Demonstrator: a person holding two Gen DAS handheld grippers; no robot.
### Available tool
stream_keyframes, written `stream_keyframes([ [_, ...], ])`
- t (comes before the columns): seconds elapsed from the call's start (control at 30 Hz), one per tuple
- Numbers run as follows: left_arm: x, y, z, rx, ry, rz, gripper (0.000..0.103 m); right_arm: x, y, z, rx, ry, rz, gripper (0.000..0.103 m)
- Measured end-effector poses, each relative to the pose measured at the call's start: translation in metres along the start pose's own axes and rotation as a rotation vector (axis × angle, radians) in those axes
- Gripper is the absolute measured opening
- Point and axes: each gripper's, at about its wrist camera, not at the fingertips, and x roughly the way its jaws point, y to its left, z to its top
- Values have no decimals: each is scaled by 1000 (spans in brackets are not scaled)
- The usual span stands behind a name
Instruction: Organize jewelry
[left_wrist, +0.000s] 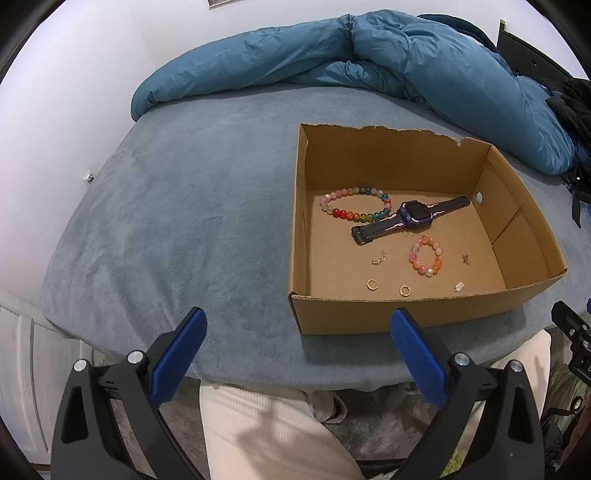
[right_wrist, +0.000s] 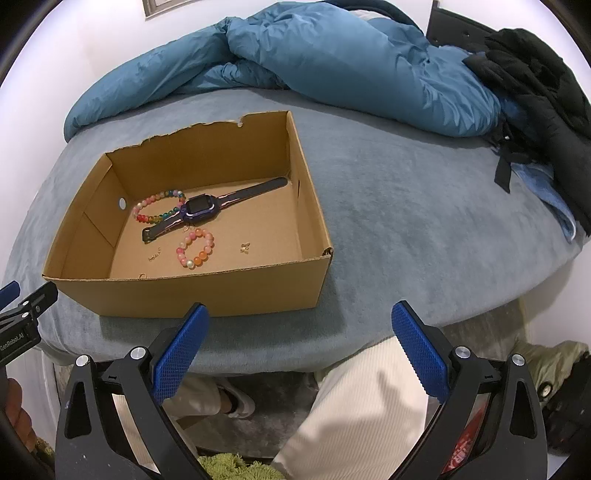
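Matt cardboard box (left_wrist: 369, 314), glossy beads (left_wrist: 354, 218)

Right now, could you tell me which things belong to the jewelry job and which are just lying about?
Job: box, watch, rainbow bracelet, pink bracelet, two gold rings, small charms.
Lying about: blue duvet, black garment.

"GenRobot.AI" on left gripper (right_wrist: 14, 295) (partly cut off)
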Motion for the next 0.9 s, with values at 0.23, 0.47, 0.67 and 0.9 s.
stream_keyframes([
  [0.23, 0, 0, 0, 0, 0, 1, 97, 1, 1, 2, -4, -2, 1, 95],
  [0.47, 0, 1, 1, 1, 0, 0, 97, 2, 2, 3, -5, -3, 1, 95],
  [0.67, 0, 2, 1, 1, 1, -2, 97, 2, 4, 3, -7, -4, 0, 95],
  [0.9, 0, 2, 1, 1, 0, -3, 97, 1, 5, 2, -7, -4, -1, 95],
])
